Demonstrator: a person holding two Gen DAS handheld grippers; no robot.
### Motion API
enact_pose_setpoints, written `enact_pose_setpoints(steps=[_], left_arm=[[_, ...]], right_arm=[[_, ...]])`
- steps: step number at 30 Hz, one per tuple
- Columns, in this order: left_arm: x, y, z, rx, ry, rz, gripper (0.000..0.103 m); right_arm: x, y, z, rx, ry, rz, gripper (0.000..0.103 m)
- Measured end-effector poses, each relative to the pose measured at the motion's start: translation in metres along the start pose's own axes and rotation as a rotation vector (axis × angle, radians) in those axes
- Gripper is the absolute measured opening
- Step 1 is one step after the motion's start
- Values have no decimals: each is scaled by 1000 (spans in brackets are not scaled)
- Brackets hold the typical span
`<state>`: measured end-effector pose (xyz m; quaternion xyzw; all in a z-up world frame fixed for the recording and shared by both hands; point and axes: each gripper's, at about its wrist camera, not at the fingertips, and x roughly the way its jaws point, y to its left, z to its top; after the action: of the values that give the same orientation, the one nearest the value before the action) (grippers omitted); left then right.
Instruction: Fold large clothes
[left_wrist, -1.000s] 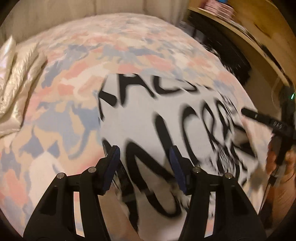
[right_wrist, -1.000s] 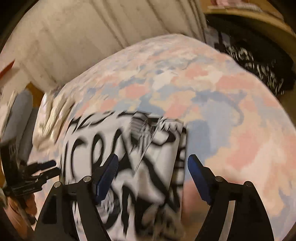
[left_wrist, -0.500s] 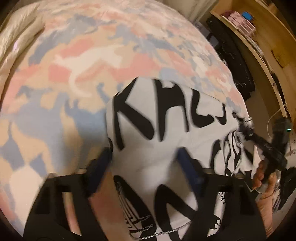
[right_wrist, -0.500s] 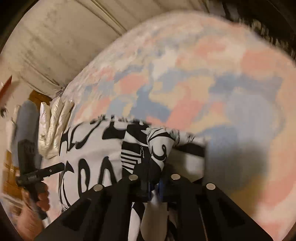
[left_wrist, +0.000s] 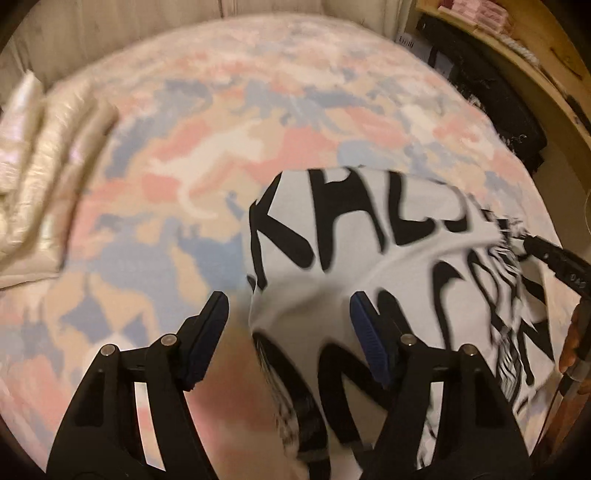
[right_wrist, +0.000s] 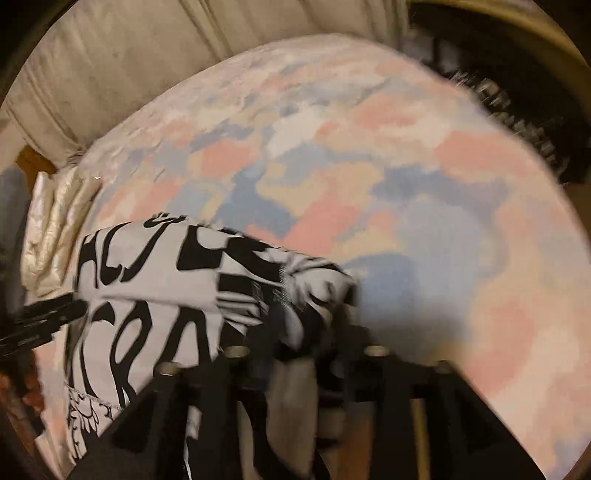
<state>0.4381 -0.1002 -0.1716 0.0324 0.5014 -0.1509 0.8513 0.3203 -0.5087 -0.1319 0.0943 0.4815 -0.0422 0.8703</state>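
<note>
A white garment (left_wrist: 369, 258) with big black lettering lies on the pastel patchwork bedspread (left_wrist: 221, 166). My left gripper (left_wrist: 287, 299) is open and hovers over the garment's left edge, with the cloth below it and not pinched. In the right wrist view the garment (right_wrist: 155, 273) has its right side bunched into a fold (right_wrist: 314, 291). That fold sits between the jaws of my right gripper (right_wrist: 310, 332), which are opening; the picture is blurred there. From the left wrist view the right gripper (left_wrist: 524, 236) shows at the garment's right edge, and a hand (left_wrist: 572, 343) holds it.
A cream quilted pillow (left_wrist: 40, 177) lies at the bed's left side. Pale curtains (right_wrist: 184, 55) hang behind the bed. A wooden shelf (left_wrist: 517, 48) with dark clothes (left_wrist: 491, 107) piled below it stands to the right of the bed.
My right gripper shut on the garment's right edge, bunched it toward the middle, and its jaws have now parted. My left gripper spread wider and shifted along the garment's left edge.
</note>
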Motion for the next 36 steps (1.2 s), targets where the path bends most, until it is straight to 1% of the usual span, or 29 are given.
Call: enact_pose_setpoints(steps=[1,2,3,4,5,6,8,10,11,12,13,14,15,16,17,18,19,22,24,28,30,34,36], left_arm=[[-12,-3,-6,8,-18,-9,66],[-24,-8,-14,13,-39,-17,63],[-37,-14,-24,14,-62,-30,56],[-45,-20,-32,14,-69,-39,52],[-52,-30,-45,18,-64,-62,44],[-55,-36,-53,22,-58,-77,39],[-57,-53,-75,44,-44,-79,38],[-54,-68,-96,80,-38,-35,37],[-52,-73,-105,96,-46,-5,37],[-52,-76,-113,117,-74,28,37],[-51,-77,-118,129,-88,49,38],[-51,-76,-121,132,-95,64,39],[-51,-74,-124,124,-101,70,40],[-52,-70,-125,119,-105,65,40],[-53,-66,-126,114,-108,59,41],[-54,-62,-127,108,-110,58,42],[-56,-58,-128,102,-110,62,43],[-57,-46,-128,75,-110,58,47],[-58,-39,-130,42,-104,51,49],[-62,-30,-132,-12,-83,34,49],[-65,-28,-132,-26,-76,37,49],[-73,-25,-137,-66,-61,33,49],[-78,-23,-140,-93,-55,19,49]], right_arm=[[-21,5,-8,-17,-42,15,44],[-37,10,-17,-34,-62,28,44],[-46,17,-22,-44,-72,41,44],[-58,27,-33,-63,-84,79,44],[-67,40,-45,-81,-87,123,43],[-71,50,-52,-93,-85,146,41],[-77,78,-77,-140,-66,212,40],[-75,97,-95,-188,-48,237,40],[-72,105,-106,-214,-42,228,40],[-66,110,-114,-229,-36,215,40],[-58,111,-124,-252,-19,171,40],[-52,110,-130,-258,-12,150,38],[-49,105,-136,-265,-14,132,27],[-51,97,-141,-275,-27,102,21],[-52,93,-143,-272,-34,88,13],[-56,84,-142,-260,-45,67,11],[-65,73,-142,-238,-65,41,11],[-72,51,-144,-186,-64,93,8],[-76,45,-145,-179,-64,88,8],[-86,42,-147,-167,-66,69,8],[-86,49,-148,-164,-64,67,9],[-103,53,-150,-148,-64,80,11],[-113,53,-153,-137,-70,94,12]])
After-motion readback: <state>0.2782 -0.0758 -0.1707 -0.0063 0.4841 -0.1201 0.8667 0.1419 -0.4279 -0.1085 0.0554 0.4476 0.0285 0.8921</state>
